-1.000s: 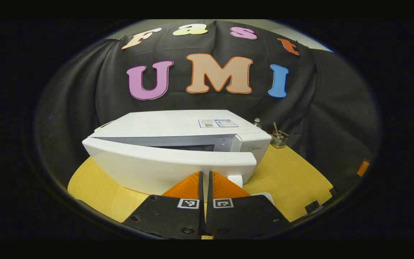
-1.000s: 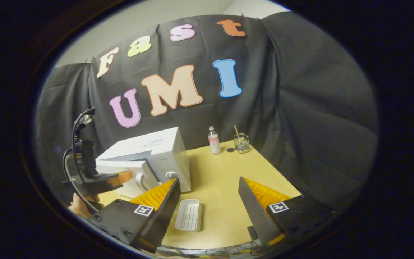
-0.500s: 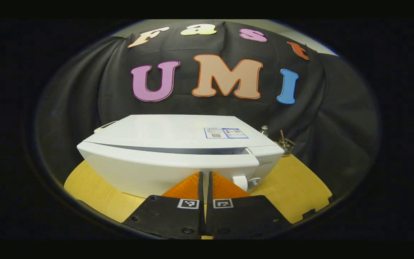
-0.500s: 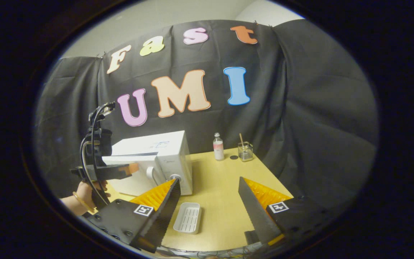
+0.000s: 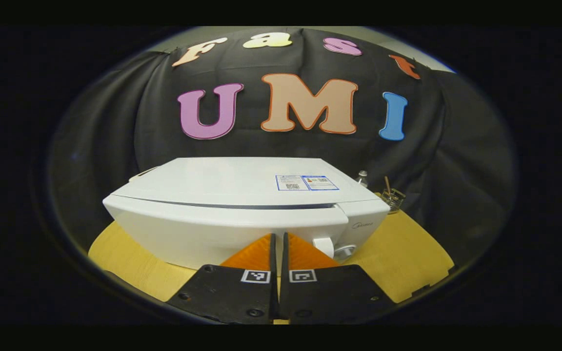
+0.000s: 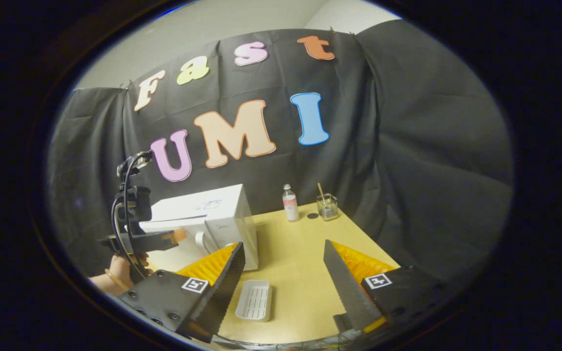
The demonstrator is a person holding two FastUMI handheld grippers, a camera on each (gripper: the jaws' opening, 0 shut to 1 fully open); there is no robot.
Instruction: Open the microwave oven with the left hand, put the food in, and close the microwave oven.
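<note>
The white microwave (image 5: 242, 190) stands on the yellow table (image 5: 408, 258), its door (image 5: 203, 229) drawn in against the body with only a thin dark seam along the top. My left gripper (image 5: 277, 235) is shut with nothing between its fingers, and its tips sit against the lower front of the door beside the white handle (image 5: 323, 245). In the right gripper view the microwave (image 6: 217, 214) is at the left, and a hand (image 6: 120, 270) holds the left gripper (image 6: 164, 239) at its door. My right gripper (image 6: 283, 253) hangs open above the table, over a white ribbed tray (image 6: 254, 300).
At the table's far edge stand a small bottle (image 6: 290, 202), a glass jar with a stick in it (image 6: 327, 205) and a small dark disc (image 6: 313, 215). A round knob (image 5: 344, 251) sits on the microwave's control panel. Black cloth surrounds the table.
The microwave door swung from ajar to almost flush as my left gripper pushed forward against it. My right gripper stayed open above the tray, shifting only slightly.
</note>
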